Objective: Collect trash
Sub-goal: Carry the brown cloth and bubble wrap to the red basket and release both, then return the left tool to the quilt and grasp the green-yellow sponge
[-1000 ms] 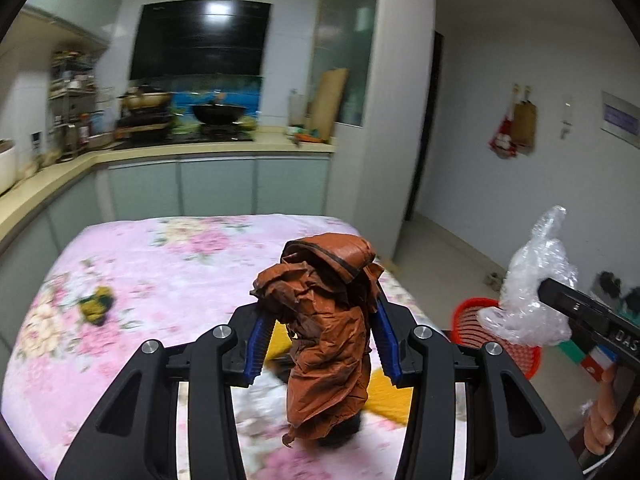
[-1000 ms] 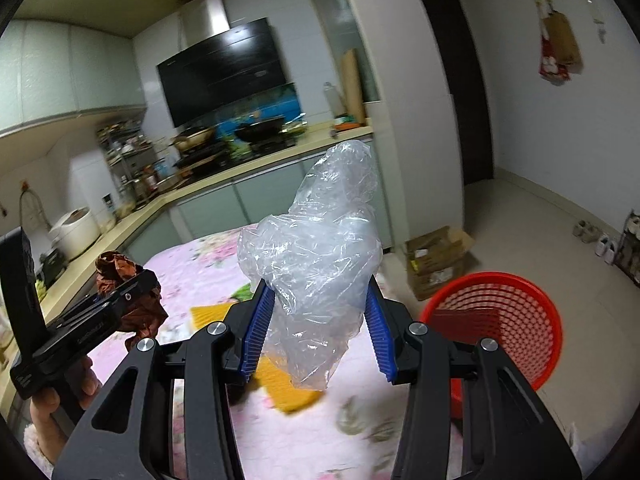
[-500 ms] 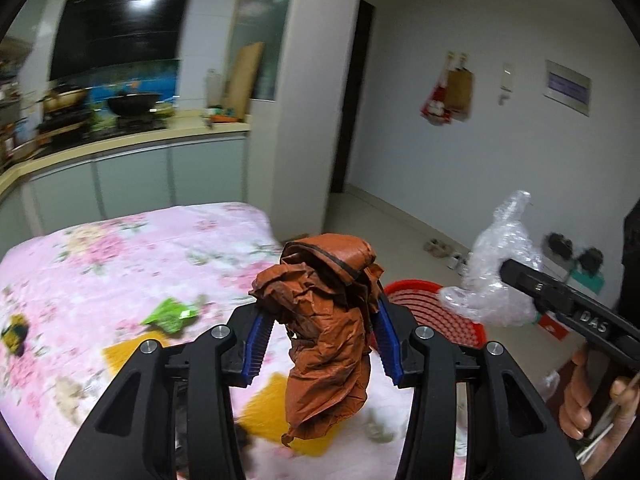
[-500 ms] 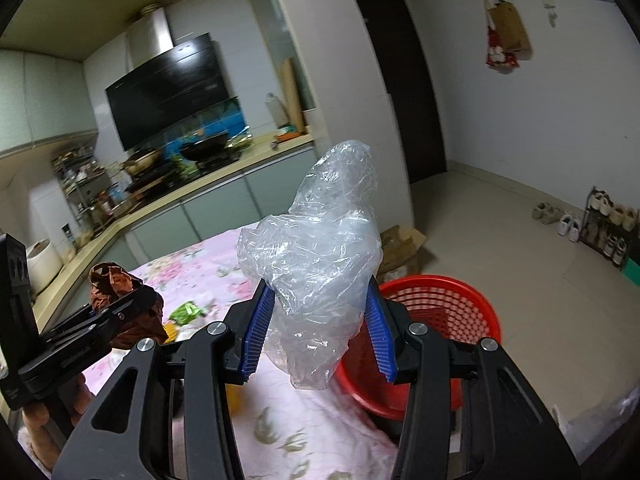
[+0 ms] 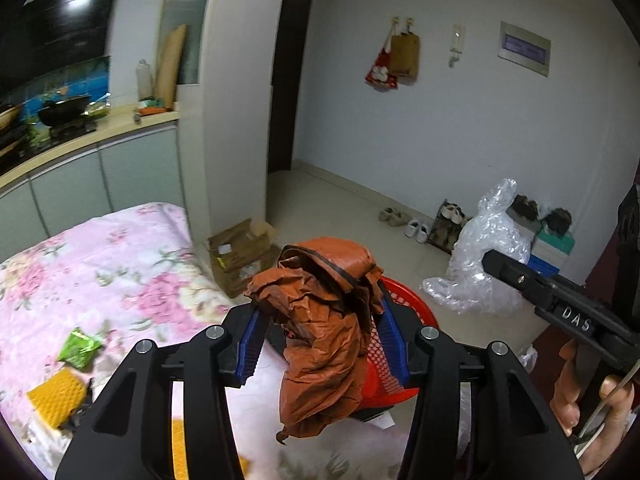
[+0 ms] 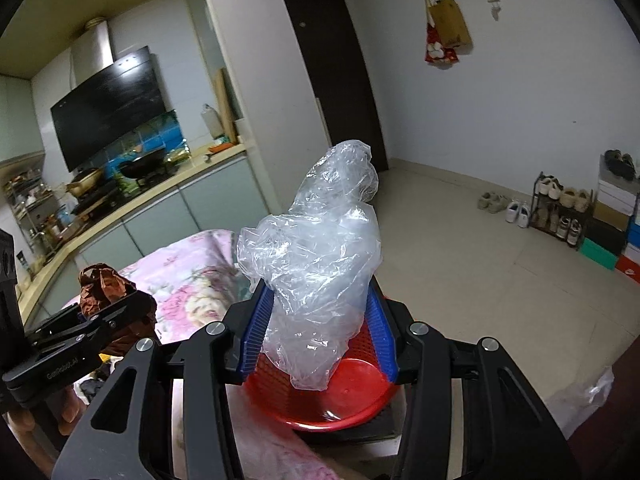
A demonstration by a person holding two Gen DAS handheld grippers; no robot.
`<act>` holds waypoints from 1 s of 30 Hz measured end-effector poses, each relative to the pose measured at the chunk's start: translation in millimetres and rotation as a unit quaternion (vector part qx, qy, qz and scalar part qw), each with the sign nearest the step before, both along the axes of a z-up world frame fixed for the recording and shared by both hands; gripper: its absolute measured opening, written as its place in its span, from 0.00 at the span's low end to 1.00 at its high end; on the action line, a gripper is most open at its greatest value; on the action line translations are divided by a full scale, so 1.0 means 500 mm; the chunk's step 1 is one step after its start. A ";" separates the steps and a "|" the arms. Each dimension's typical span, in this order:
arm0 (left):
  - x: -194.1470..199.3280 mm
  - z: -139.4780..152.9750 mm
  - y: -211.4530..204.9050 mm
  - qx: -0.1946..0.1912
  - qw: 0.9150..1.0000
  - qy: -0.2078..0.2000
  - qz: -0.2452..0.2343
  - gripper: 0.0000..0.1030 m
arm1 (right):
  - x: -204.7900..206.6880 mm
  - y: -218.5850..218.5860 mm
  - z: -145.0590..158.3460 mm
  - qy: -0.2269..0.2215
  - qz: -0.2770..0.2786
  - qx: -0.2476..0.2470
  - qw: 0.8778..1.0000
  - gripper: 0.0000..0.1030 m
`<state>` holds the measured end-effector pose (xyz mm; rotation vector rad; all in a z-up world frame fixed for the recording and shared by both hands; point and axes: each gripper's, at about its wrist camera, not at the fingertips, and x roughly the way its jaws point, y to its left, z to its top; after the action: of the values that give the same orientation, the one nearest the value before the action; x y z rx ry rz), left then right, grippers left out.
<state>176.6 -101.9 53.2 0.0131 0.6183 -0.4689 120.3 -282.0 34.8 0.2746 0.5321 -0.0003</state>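
My left gripper (image 5: pixel 320 314) holds a crumpled brown paper (image 5: pixel 324 360) between its blue pads, and its jaws are opening. The paper hangs over the near rim of a red mesh basket (image 5: pixel 408 308) beside the table. My right gripper (image 6: pixel 318 300) is shut on a bunched clear plastic bag (image 6: pixel 320 240), directly above the red mesh basket (image 6: pixel 348 392). In the left wrist view the right gripper (image 5: pixel 496 264) with the clear plastic bag (image 5: pixel 484 248) is off to the right. In the right wrist view the left gripper (image 6: pixel 132 304) with the brown paper (image 6: pixel 100 284) is at the left.
A table under a pink floral cloth (image 5: pixel 100 272) carries a green wrapper (image 5: pixel 78 348) and a yellow sponge (image 5: pixel 56 398). A cardboard box (image 5: pixel 240 252) stands on the floor by the pillar. A shoe rack (image 6: pixel 560 208) lines the far wall. A kitchen counter (image 6: pixel 160 196) runs behind.
Both grippers have swung right, away from the table, and now hang over the red basket with their loads. The left jaws stand slightly wider around the brown paper.
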 end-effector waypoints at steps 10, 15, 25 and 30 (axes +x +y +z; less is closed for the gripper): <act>0.074 -0.078 -0.097 0.033 0.997 0.061 -0.037 0.52 | 0.056 -0.023 -0.075 0.063 -0.015 0.000 0.998 0.44; 0.101 -0.115 -0.119 0.034 0.994 0.088 -0.049 0.57 | 0.074 -0.024 -0.109 0.089 -0.014 -0.003 0.996 0.48; 0.119 -0.127 -0.094 0.021 0.994 0.103 -0.038 0.76 | 0.083 -0.036 -0.124 0.099 -0.019 0.007 0.995 0.68; 0.089 -0.098 -0.047 0.017 0.996 0.081 -0.013 0.79 | 0.073 -0.038 -0.115 0.091 -0.022 0.011 0.996 0.69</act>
<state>221.2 -125.2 4.1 0.0167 0.7867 -0.4884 156.8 -300.7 -22.5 0.3105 0.7069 -0.0628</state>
